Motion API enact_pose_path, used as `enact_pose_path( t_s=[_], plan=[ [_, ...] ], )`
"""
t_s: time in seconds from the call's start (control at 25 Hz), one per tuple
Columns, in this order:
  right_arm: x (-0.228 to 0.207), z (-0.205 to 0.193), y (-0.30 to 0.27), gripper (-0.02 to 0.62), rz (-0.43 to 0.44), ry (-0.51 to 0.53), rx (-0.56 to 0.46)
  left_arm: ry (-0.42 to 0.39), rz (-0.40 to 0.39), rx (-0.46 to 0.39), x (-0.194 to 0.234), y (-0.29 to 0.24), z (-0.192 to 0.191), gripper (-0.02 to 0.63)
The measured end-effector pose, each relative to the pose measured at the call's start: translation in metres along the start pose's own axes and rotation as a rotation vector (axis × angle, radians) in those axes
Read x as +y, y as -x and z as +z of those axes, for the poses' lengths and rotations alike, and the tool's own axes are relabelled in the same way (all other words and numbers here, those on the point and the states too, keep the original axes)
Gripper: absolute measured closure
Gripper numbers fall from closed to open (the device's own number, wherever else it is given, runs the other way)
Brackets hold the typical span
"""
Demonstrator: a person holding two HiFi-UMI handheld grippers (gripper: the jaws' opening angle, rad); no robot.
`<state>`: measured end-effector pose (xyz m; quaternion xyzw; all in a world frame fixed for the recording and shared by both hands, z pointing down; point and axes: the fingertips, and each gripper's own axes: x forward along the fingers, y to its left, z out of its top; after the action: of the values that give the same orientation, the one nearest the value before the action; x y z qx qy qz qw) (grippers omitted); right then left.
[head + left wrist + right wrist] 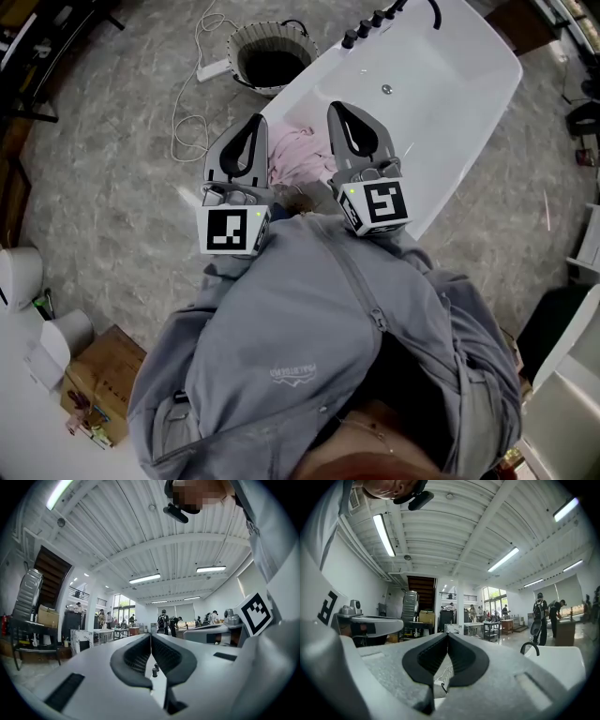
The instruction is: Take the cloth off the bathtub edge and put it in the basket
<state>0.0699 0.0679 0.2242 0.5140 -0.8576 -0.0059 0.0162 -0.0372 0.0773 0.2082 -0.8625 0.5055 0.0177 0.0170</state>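
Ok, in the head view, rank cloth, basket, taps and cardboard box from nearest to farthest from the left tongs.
1. Cloth: just right of the left tongs, on the tub edge.
2. Basket: ahead, on the floor.
3. Taps: ahead and right, on the tub's far rim.
4. Box: behind, on the left.

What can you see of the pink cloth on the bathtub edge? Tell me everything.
The cloth is pale pink, soft-looking fabric, crumpled into folds rather than spread flat. It lies draped over the rim of the white bathtub, at the end nearest the person. Only the part between the left gripper and the right gripper shows. Both are shut and hold none of it.
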Motion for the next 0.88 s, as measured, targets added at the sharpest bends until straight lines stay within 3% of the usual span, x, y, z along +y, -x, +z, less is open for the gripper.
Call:
enact_pose_path(
  t_s=[0.48, 0.88],
  plan=[
    [-0.007, 0.003, -0.019, 0.591, -0.061, -0.034, 0.028, -0.014, -0.092, 0.050, 0.015, -0.025, 0.001, 0.600],
    [-0.015, -0.023, -0.022, 0.591, -0.144, -0.057, 0.071, -0.010, -0.192, 0.096, 0.012, -0.034, -0.025, 0.600]
  ],
)
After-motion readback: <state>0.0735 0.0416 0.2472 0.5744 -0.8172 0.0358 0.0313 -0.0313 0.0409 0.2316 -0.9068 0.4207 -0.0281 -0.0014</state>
